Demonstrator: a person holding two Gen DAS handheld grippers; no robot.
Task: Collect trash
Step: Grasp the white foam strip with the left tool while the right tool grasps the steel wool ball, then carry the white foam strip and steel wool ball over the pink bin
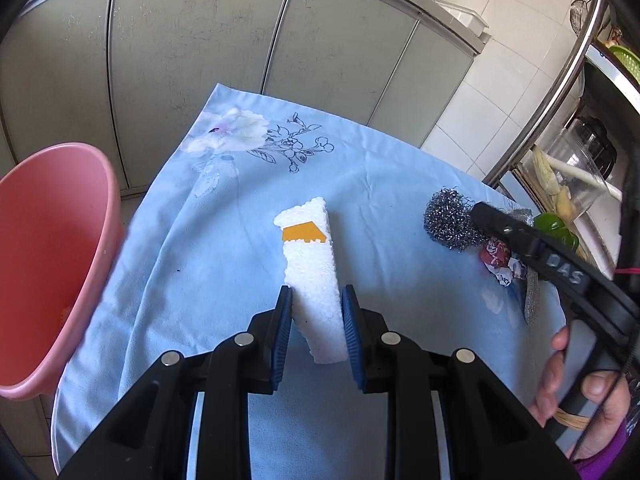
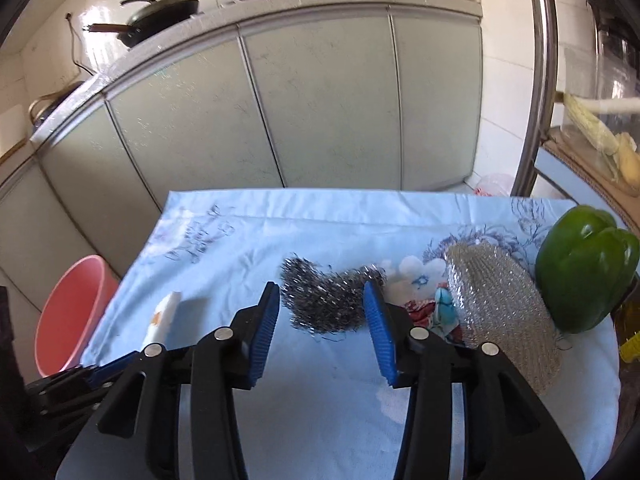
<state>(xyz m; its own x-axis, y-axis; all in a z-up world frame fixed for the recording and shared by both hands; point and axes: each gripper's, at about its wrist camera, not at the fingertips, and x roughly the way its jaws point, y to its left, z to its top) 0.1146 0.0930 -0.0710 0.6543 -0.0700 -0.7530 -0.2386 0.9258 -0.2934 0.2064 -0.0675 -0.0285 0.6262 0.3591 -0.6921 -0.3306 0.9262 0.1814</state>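
My left gripper [image 1: 316, 300] is shut on a white foam block [image 1: 310, 256] with an orange sticker, gripping its near end over the blue cloth. The block also shows in the right wrist view [image 2: 164, 314]. A pink bucket [image 1: 44, 260] stands off the table's left edge, also in the right wrist view [image 2: 68, 312]. My right gripper [image 2: 322, 300] is open with a steel wool ball [image 2: 326, 300] between its fingertips, just ahead. A crumpled candy wrapper [image 1: 498, 262] lies near the steel wool [image 1: 448, 220].
The table wears a blue flowered cloth [image 2: 320, 224]. A silver mesh scrubber [image 2: 500, 312] and a green bell pepper [image 2: 584, 268] lie at the right. Cabinets [image 2: 320, 100] stand behind; a metal rack [image 1: 560, 92] is at the right.
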